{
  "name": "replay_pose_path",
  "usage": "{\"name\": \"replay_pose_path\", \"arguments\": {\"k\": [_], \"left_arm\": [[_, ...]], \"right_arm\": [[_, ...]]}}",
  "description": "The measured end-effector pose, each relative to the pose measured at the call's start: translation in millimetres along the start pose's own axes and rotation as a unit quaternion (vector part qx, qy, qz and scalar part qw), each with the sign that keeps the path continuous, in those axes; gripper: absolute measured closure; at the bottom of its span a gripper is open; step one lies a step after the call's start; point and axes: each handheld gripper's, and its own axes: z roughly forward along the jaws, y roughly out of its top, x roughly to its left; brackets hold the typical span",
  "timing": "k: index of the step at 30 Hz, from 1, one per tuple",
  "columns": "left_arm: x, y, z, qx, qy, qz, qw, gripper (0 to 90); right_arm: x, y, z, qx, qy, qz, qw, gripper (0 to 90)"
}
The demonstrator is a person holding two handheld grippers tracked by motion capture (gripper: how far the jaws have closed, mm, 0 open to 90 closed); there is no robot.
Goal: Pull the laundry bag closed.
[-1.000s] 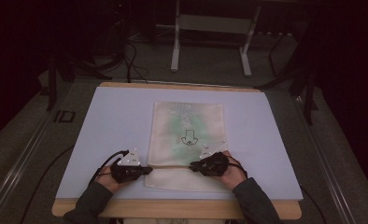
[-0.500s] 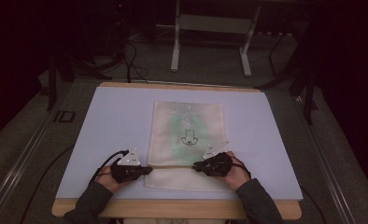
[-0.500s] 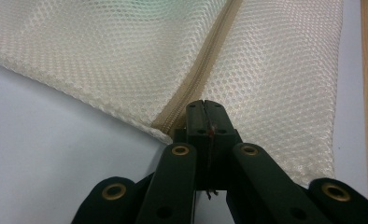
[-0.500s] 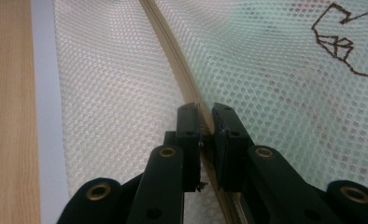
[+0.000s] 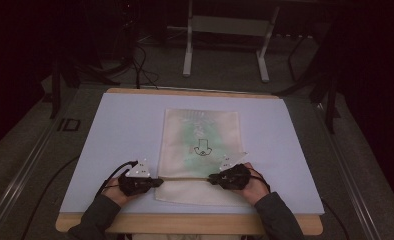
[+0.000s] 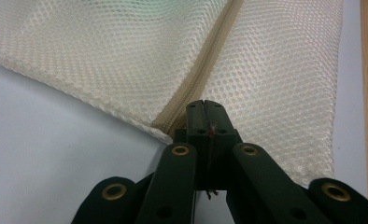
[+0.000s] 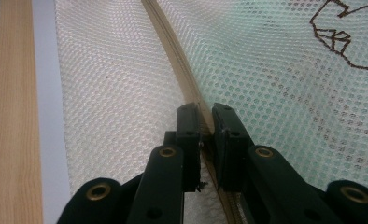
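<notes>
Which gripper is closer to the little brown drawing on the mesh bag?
The right gripper. It sits on the zipper just below and right of the brown drawing on the mesh bag; the left gripper is at the bag's left edge, farther off.

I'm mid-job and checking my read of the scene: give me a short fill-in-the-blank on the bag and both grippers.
1. The mesh bag lies flat on a pale ____ mat.
2. The left gripper is pinched shut at the end of the bag's ____.
3. The right gripper sits on the same strip, with the ____ drawing beyond it.

Missing words: blue; zipper; brown
</notes>
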Motion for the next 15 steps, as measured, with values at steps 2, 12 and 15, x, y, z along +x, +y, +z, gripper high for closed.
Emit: {"name": "replay_pose_path", "arguments": {"k": [2, 12, 15], "left_arm": [[0.0, 0.0, 0.0, 0.000, 0.000, 0.000, 1.0000, 89.6], [0.0, 0.0, 0.0, 0.000, 0.000, 0.000, 1.0000, 89.6], [0.0, 0.0, 0.0, 0.000, 0.000, 0.000, 1.0000, 89.6]], "right_arm": [[0.0, 0.0, -0.1, -0.001, 0.001, 0.001, 1.0000, 82.3], [0.0, -3.2, -3.4, 0.000, -0.001, 0.004, 1.0000, 82.3], [-0.9, -4.8, -5.5, 0.000, -0.002, 0.007, 1.0000, 82.3]]}}
